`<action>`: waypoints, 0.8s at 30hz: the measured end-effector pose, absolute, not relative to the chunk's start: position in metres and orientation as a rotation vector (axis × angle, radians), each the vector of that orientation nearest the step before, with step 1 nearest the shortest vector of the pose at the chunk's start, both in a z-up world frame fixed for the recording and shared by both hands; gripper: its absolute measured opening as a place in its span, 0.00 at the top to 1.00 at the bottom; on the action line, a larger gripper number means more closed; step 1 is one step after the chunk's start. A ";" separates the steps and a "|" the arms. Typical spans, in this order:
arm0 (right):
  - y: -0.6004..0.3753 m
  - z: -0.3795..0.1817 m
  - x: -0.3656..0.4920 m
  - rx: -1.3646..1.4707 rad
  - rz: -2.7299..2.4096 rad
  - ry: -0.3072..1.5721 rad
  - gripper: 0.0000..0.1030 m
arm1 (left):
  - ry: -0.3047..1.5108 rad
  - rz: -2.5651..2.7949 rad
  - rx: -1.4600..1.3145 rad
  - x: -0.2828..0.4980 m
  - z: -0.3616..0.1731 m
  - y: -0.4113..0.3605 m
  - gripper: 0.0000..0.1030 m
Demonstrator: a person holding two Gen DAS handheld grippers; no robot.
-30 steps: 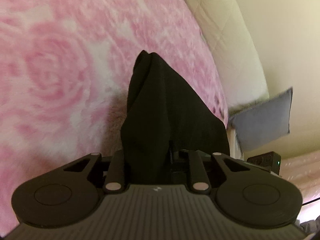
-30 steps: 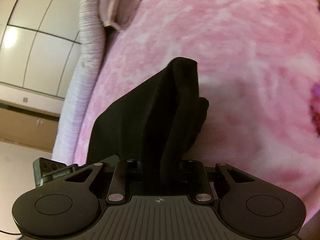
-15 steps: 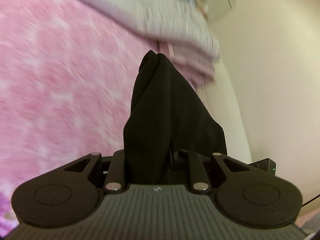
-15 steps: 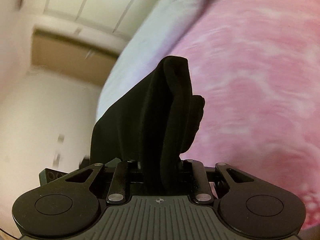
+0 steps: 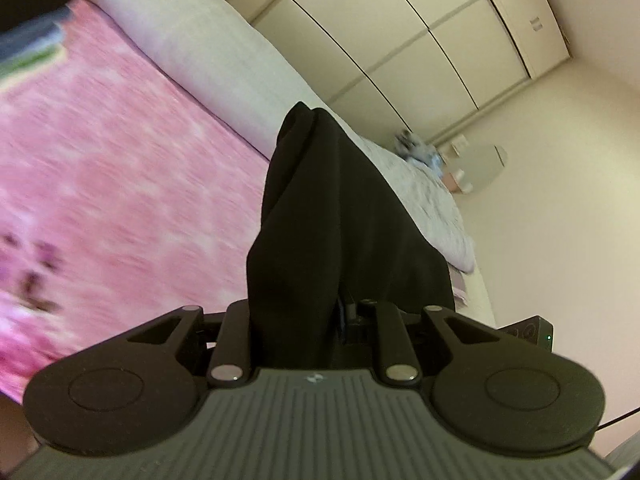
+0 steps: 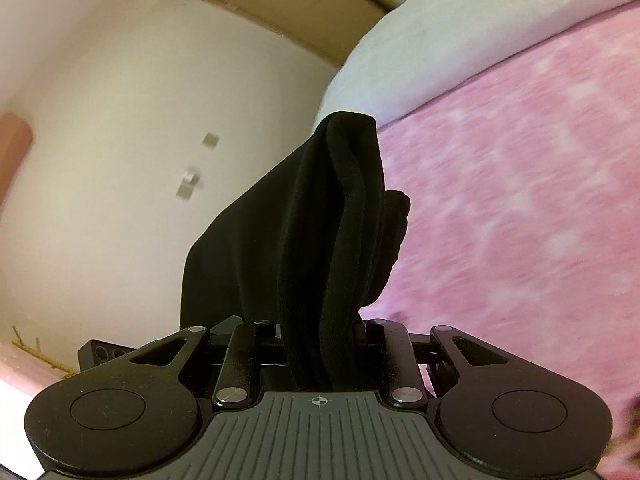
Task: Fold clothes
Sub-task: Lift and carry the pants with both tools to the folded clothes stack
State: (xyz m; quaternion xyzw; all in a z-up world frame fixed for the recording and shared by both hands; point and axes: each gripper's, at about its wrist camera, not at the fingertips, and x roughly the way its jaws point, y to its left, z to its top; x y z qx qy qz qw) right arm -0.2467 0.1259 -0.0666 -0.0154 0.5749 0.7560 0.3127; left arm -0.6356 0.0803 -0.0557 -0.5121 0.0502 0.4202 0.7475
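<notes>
**Black garment pinched in both tools above the pink bed**

The left tool point(image 5: 316, 280) is pinching a bunched fold of the black garment point(image 5: 340, 220), and the right tool point(image 6: 320, 300) pinches another gathered edge of it point(image 6: 304, 220). The cloth stands up between each pair of fingers, so it hangs in the air over the bed, not lying flat.

It looks light, soft and limp; it will sag and crease wherever it is unsupported. Corners or hems seem the best places to hold.

Below lies a pink flowered blanket point(image 5: 120, 160) beside a pale pillow point(image 5: 192, 48). Cream wardrobe doors point(image 5: 420, 40) and plain walls point(image 6: 120, 120) surround it.
</notes>
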 end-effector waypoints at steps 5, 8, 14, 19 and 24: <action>0.156 -0.056 -0.353 -0.084 2.029 1.592 0.79 | 0.096 1.014 -1.136 -0.729 -0.038 0.082 0.83; 0.172 -0.044 -0.402 -0.147 2.076 1.581 0.79 | 0.036 1.045 -1.145 -0.767 -0.035 0.085 0.83; 0.213 -0.038 -0.471 -0.245 2.186 1.577 0.79 | -0.073 1.161 -1.140 -0.825 -0.035 0.089 0.83; 0.253 -0.036 -0.507 -0.271 2.282 1.576 0.79 | -0.130 1.223 -1.096 -0.859 -0.031 0.112 0.83; 0.287 -0.042 -0.538 -0.288 2.270 1.586 0.79 | -0.133 1.223 -1.111 -0.886 -0.035 0.144 0.83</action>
